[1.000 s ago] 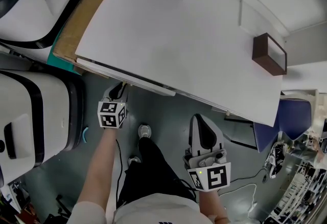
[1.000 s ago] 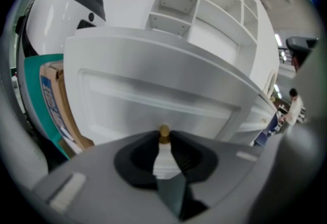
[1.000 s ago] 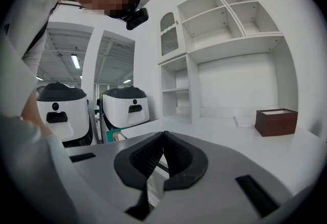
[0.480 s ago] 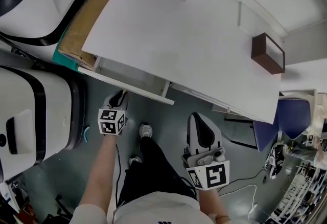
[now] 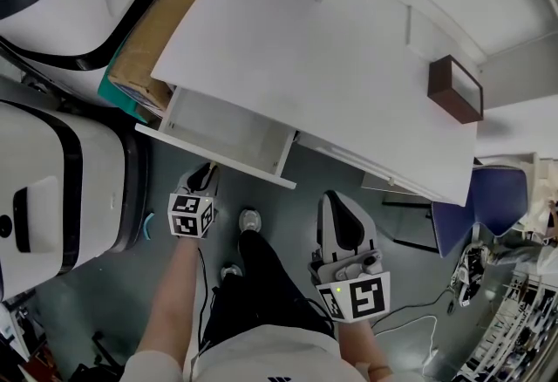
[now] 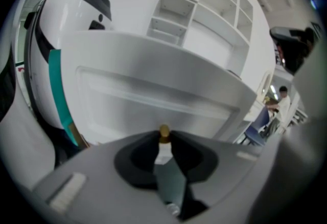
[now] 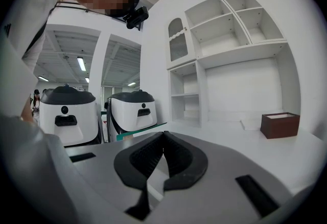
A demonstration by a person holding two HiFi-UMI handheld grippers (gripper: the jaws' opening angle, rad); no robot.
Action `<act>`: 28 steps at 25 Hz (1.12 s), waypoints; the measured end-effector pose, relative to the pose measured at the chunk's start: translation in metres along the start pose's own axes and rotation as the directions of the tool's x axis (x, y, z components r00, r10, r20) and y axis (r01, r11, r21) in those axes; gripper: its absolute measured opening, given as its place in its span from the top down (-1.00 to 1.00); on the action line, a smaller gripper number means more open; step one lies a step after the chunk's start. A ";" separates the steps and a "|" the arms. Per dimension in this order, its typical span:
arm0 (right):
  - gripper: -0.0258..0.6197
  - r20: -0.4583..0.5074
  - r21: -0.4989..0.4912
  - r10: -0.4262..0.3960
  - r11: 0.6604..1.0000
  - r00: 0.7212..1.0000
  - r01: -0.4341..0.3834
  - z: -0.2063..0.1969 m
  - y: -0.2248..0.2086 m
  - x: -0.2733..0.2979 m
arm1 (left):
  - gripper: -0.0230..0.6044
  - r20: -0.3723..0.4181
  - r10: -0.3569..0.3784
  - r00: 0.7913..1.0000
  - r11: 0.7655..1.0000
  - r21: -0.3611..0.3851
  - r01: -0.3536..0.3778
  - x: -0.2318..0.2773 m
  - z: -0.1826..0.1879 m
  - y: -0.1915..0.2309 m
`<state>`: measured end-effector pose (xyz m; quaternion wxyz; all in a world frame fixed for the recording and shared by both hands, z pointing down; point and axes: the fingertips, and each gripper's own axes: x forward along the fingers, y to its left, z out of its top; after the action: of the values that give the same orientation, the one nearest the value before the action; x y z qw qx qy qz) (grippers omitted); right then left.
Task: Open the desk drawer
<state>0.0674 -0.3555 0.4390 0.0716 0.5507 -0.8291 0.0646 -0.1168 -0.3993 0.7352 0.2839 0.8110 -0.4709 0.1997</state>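
Jaws of the left gripper are clamped on the small brass knob of the drawer. The drawer is seen pulled partly out from under the left end of the white worktop. Jaws of the right gripper are shut together on nothing; it is held in front of the worktop, well apart from the drawer. A brown box is seen near the worktop's right end.

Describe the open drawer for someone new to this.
Start at the white desk. Under its near edge, at the left end, one white drawer juts out, bare inside. Only it juts from the desk, its brass knob clamped in the left gripper.
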 end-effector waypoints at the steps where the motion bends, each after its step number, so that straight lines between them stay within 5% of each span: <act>1: 0.92 0.001 0.000 0.000 1.000 1.000 0.000 0.001 0.002 -0.001 | 0.70 -0.001 -0.001 1.000 1.000 -0.001 0.001 -0.003 -0.003 0.000; 28: 0.92 0.023 -0.026 -0.021 0.999 1.000 0.022 0.008 0.039 -0.045 | 0.70 -0.009 -0.024 1.000 1.000 -0.003 0.024 -0.053 -0.049 -0.001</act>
<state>0.0483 -0.3008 0.4216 0.0699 0.5593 -0.8247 0.0468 -0.1444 -0.3324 0.7407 0.2896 0.8152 -0.4603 0.1992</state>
